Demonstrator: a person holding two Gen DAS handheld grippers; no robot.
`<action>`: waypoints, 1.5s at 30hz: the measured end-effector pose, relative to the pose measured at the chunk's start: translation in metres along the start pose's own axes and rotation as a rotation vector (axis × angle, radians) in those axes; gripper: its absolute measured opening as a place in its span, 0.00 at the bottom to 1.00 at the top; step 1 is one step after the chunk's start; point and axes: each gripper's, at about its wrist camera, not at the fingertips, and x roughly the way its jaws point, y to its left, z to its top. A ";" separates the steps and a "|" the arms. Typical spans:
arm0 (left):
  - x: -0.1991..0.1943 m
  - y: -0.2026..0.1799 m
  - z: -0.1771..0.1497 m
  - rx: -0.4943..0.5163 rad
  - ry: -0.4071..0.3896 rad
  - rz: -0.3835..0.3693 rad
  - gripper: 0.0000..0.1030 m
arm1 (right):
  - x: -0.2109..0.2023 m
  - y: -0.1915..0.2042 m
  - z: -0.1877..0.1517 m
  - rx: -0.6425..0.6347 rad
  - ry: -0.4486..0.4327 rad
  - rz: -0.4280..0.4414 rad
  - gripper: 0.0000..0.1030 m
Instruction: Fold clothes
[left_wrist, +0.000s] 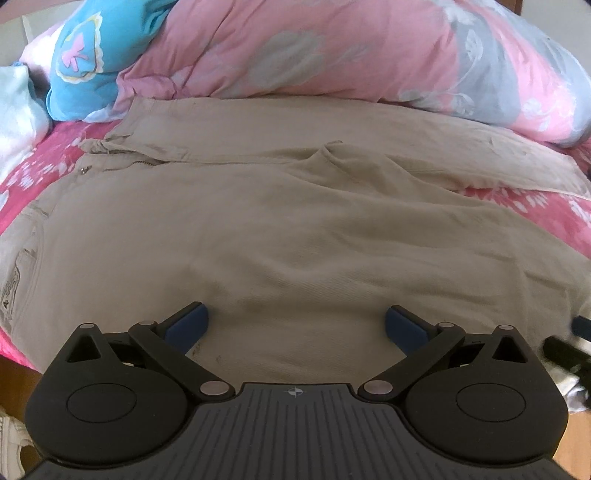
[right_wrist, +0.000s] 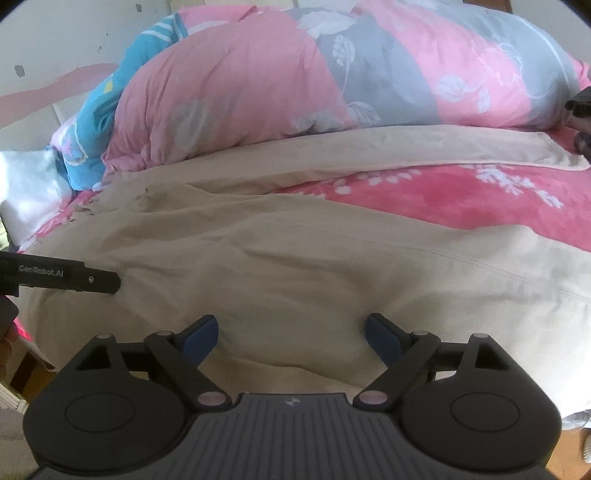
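Your left claw (left_wrist: 297, 325) is released, its blue pads spread wide with only cloth below them. The beige cotton trousers (left_wrist: 280, 229) lie spread on the bed with the pink flowered sheet (left_wrist: 535, 206), filling the middle of both frames. Their long axis runs left to right, with the zipper and waist at the upper left of the left wrist view. Your right claw (right_wrist: 291, 332) is also released and grasps nothing. It hovers over the leg near the hem, so I judge it the nearer one for folding that end toward the waist.
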 end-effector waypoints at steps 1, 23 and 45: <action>0.000 0.000 0.000 -0.001 -0.001 -0.001 1.00 | -0.004 -0.009 -0.001 0.035 -0.010 -0.009 0.87; 0.000 -0.001 0.002 -0.040 0.028 0.022 1.00 | 0.018 -0.233 -0.239 1.792 -0.022 0.451 0.73; -0.015 0.004 -0.013 -0.055 -0.074 -0.029 1.00 | 0.042 -0.182 -0.173 1.394 0.046 0.738 0.26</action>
